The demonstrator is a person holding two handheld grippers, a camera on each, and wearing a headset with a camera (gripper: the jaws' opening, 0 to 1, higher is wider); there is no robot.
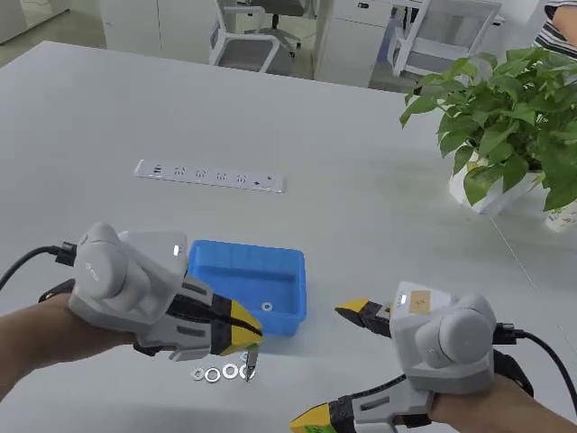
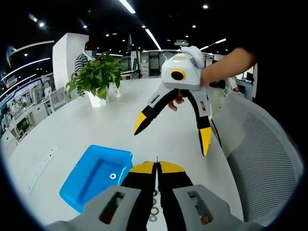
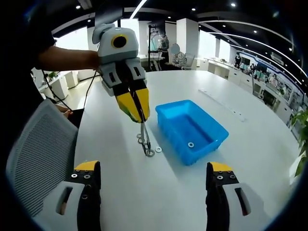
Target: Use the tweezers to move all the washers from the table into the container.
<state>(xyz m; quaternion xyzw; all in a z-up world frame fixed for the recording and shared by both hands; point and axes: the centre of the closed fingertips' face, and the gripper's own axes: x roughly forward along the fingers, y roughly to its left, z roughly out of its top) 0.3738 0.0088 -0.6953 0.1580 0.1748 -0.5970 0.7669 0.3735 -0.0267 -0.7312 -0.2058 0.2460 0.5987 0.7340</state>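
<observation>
My left gripper (image 1: 245,332) is shut on thin metal tweezers (image 1: 251,361), which point down at the table. Their tips (image 3: 148,150) rest at the end washer (image 3: 150,153) of a short row of washers (image 1: 221,373) just in front of the blue container (image 1: 290,287). One washer (image 1: 267,307) lies inside the container, also seen as a washer (image 3: 191,144) on its floor. My right gripper (image 1: 335,365) hangs open to the right of the row with nothing between its fingers. From the left gripper view, the right gripper (image 2: 173,132) spreads wide above the table.
A white power strip (image 1: 209,176) lies beyond the container. A potted plant (image 1: 505,126) stands at the back right. Office chairs (image 1: 245,45) sit past the table's far edge. A grey mesh chair (image 3: 33,154) is at the near edge.
</observation>
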